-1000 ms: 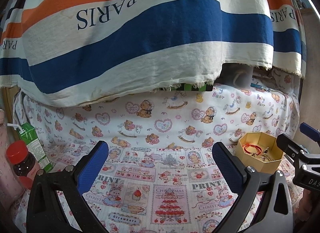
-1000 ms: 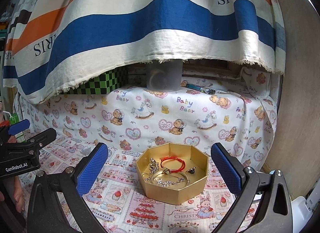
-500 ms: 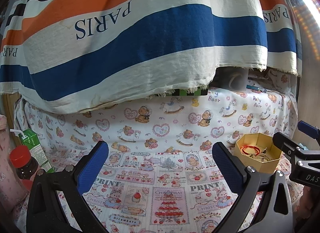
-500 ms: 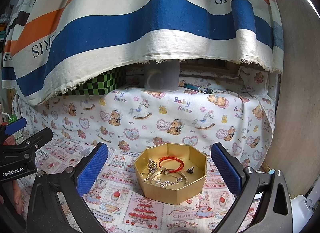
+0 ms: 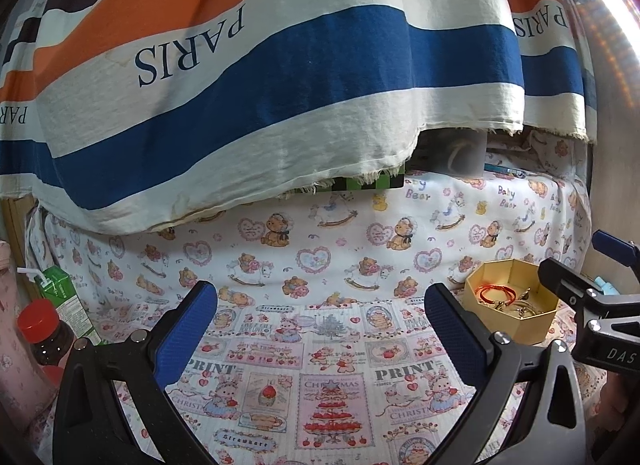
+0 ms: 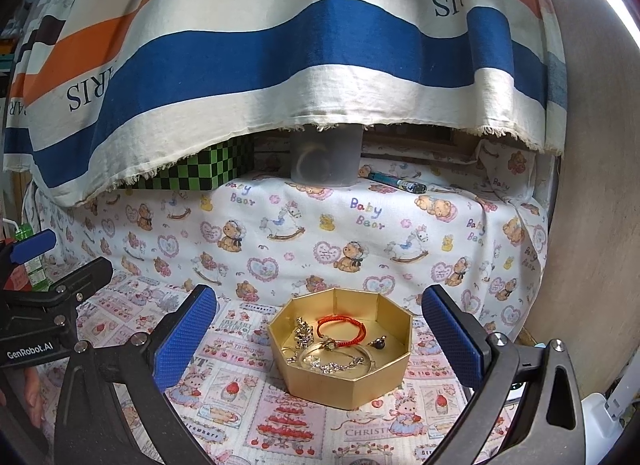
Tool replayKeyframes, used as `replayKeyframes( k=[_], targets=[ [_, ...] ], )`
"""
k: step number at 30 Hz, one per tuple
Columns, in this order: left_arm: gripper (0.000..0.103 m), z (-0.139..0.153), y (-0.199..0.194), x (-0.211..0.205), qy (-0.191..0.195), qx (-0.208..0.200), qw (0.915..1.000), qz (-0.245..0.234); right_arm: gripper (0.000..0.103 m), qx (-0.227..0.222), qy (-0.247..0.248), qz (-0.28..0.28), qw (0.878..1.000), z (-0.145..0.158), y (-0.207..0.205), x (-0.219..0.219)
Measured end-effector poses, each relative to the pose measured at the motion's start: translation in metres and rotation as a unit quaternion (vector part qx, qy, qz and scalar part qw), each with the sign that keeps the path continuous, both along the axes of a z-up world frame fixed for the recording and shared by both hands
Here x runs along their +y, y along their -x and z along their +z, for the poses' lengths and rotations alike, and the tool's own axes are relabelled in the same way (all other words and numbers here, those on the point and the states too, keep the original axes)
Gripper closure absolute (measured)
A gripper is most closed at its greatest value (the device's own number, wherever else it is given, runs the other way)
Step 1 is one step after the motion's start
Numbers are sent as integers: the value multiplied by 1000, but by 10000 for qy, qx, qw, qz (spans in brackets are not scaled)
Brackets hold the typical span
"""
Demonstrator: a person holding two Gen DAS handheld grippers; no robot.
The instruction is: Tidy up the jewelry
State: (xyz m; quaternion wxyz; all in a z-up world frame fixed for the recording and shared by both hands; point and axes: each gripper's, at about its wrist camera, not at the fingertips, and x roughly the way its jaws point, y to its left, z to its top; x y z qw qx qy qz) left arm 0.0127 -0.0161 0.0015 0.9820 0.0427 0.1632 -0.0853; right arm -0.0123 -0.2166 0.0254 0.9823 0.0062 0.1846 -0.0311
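A gold octagonal box [image 6: 320, 385] stands on the printed cloth, also at the right of the left wrist view [image 5: 536, 325]. It holds a red cord bracelet [image 6: 341, 331], silver chains [image 6: 336, 363], a sparkly piece [image 6: 303, 335] and a small dark charm [image 6: 379, 342]. My right gripper [image 6: 319, 339] is open and empty, raised just in front of the box. My left gripper [image 5: 320, 329] is open and empty, to the left of the box. Each gripper shows at the edge of the other's view.
A striped "PARIS" cloth [image 5: 240, 85] hangs over the back. Under it on a raised ledge are a green checkered box [image 6: 192, 173], a grey tub [image 6: 326, 163] and a pen [image 6: 396, 182]. A green carton [image 5: 64, 297] and a red-capped bottle [image 5: 44, 329] stand at the left.
Both grippers have pulled back and up a little, so the box looks smaller and lower. Both stay open and empty. The jewelry has not moved.
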Motion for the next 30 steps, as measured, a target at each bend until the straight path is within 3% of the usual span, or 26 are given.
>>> replayKeyframes(
  k=[25, 30],
  targets=[
    [0, -1, -4, 6, 225, 84, 9997, 14, 0, 43, -85, -92, 9999, -1, -2, -4],
    [0, 0, 0, 1, 201, 29, 9995, -225, 0, 62, -116, -137, 9998, -1, -2, -5]
  ],
)
